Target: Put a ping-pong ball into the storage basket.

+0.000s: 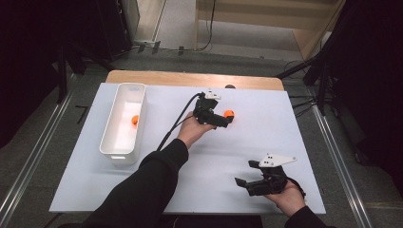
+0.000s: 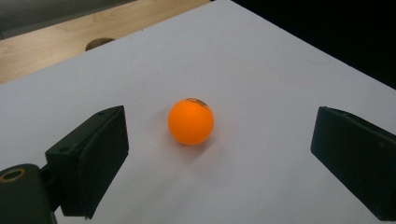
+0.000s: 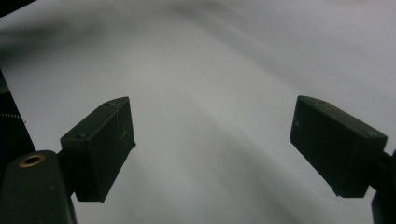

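Left claw (image 1: pixel 227 118) is at the orange ball (image 1: pixel 229 113) mid-tabletop, jaws released and set wide; in the left gripper view the ball (image 2: pixel 191 121) sits on the white tabletop (image 2: pixel 261 56) between the two pads, touching neither, a bit nearer the left pad (image 2: pixel 91 156). Right claw (image 1: pixel 247 184) is parked near the front edge, well apart from the ball, also released with nothing in it; right gripper view shows bare tabletop (image 3: pixel 210 93) between its pads. White bin (image 1: pixel 124 122) sits at the left of the sheet with a second orange ball (image 1: pixel 135 120) already in it, so the likely job is this ball into the bin. Risks from here, as a judgement: the ball is off-centre in the gap, so one pad would reach it first and nudge it, and a smooth round ball on a flat sheet will roll away rather than stay put. If the pads close above or below the ball's widest line, it could squirt out forward. Closing too lightly risks a drop during the carry over to the bin, and the ball would bounce off the tabletop. The trailing cable (image 1: pixel 178 121) lies along the route towards the bin and could snag or drag on the sleeve (image 1: pixel 142 190).
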A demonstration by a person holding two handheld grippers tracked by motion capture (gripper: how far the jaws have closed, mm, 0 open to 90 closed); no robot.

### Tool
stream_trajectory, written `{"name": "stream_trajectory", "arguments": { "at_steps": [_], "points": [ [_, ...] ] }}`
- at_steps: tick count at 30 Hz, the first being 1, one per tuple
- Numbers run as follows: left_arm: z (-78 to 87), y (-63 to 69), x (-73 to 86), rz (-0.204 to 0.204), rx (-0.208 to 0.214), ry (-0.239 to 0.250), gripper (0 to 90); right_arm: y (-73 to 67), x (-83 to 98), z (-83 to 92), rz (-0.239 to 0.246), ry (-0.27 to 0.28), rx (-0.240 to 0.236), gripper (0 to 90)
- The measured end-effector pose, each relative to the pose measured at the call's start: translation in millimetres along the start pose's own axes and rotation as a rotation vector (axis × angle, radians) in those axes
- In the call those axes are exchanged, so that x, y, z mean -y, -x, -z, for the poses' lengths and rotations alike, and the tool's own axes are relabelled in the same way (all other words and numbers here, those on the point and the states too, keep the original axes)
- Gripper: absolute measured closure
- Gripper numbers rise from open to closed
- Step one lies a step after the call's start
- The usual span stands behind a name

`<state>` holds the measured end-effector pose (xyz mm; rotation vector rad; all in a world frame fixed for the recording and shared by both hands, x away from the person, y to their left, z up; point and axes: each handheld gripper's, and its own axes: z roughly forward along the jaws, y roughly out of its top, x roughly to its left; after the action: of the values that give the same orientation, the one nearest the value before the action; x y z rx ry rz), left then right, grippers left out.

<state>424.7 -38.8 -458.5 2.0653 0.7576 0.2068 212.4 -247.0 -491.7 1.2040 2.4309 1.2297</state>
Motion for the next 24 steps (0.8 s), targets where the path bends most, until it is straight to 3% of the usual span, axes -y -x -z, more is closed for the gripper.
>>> {"name": "stream_trajectory", "arguments": {
  "at_steps": [7,12,18,24],
  "points": [
    [-9.1,2.0,-4.4,-0.014,-0.003,-0.013,4.7,-0.2,0.0,0.3,0.000,0.003,-0.001,12.3],
    [-15.5,0.2,-5.4,0.021,0.002,0.016,4.7,-0.3,-0.1,0.2,0.001,0.003,-0.001,12.3],
    [-24.9,0.8,-10.1,-0.009,-0.017,-0.018,4.7,0.0,-0.5,1.0,0.003,0.007,0.000,12.3],
    [-32.0,-2.2,-12.3,-0.001,-0.022,0.003,4.8,0.0,-0.3,1.3,0.006,0.008,-0.003,12.3]
  ]
}}
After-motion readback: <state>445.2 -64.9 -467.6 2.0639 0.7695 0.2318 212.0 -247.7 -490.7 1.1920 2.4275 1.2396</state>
